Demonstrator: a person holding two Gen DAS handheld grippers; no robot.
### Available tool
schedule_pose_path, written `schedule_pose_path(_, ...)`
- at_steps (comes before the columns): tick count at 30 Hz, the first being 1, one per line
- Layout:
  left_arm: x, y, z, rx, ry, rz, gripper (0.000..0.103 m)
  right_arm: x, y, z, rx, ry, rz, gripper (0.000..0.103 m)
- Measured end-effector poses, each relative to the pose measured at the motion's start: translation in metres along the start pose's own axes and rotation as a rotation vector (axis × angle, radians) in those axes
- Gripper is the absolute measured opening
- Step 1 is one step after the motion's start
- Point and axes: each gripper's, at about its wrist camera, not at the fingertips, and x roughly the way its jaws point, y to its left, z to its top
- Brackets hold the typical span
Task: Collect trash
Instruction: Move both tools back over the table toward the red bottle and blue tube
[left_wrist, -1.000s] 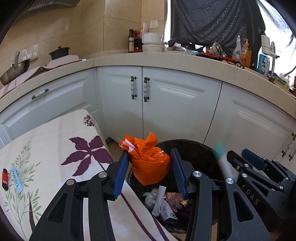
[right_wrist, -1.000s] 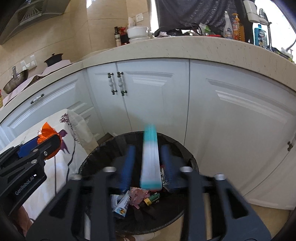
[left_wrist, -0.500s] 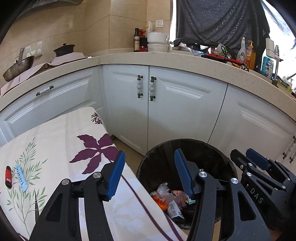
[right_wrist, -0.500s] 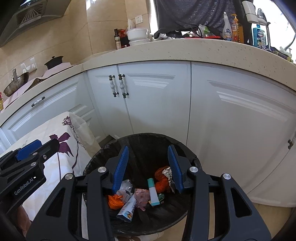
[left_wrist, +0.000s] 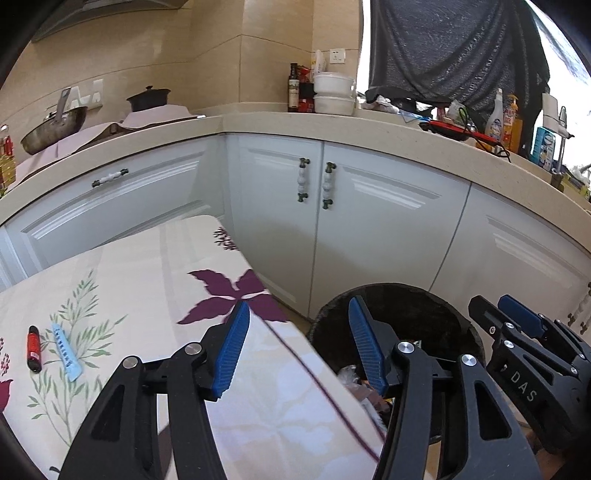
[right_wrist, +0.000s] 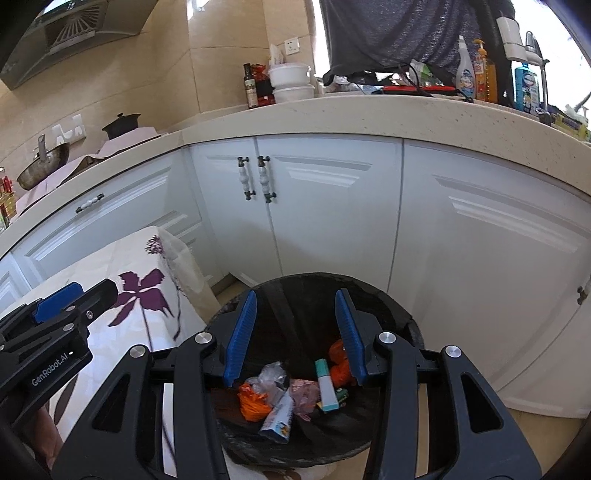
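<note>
Hovering spread and empty, left gripper (left_wrist: 295, 345) and right gripper (right_wrist: 293, 334) risk overlooking the red lighter (left_wrist: 34, 349) lower left, or nudging it off the surface (left_wrist: 147, 266).

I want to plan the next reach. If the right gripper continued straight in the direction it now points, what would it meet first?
Probably the trash bin: the open, empty right gripper points down into its mouth, toward the teal-capped tube.

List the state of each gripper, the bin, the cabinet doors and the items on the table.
left gripper: jaws open, empty.
right gripper: jaws open, empty.
trash bin: uncovered, black liner, trash inside.
teal-capped tube: lying in bin.
cabinet doors: closed.
red lighter: lying on tablecloth.
blue strip: lying beside the lighter.
</note>
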Motion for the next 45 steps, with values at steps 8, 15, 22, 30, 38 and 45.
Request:
schedule_pose_path(8, -0.012, 0.04, -0.006, -0.037, 0.003, 0.064, 0.056, -0.001, 0.037, 0.0, -0.037, 0.002, 0.06, 0.043)
schedule_pose_path(15, -0.025, 0.091, -0.019, -0.088, 0.017, 0.15, 0.057, 0.0, 0.08, -0.003, -0.083, 0.014, 0.13, 0.044)
schedule_pose_path(22, -0.041, 0.151, -0.035, -0.155, 0.031, 0.247, 0.057, 0.003, 0.13, -0.01, -0.14, 0.034, 0.207, 0.044)
schedule_pose_path(30, -0.055, 0.215, -0.054, -0.232, 0.056, 0.348, 0.057, 0.006, 0.19, -0.019, -0.206, 0.062, 0.285, 0.044)
schedule_pose_path(38, -0.067, 0.263, -0.069, -0.293, 0.07, 0.408, 0.058, 0.01, 0.251, -0.032, -0.283, 0.097, 0.357, 0.044)
schedule_pose_path(45, -0.074, 0.294, -0.079, -0.331, 0.091, 0.44, 0.058, 0.016, 0.297, -0.044, -0.347, 0.144, 0.413, 0.044)
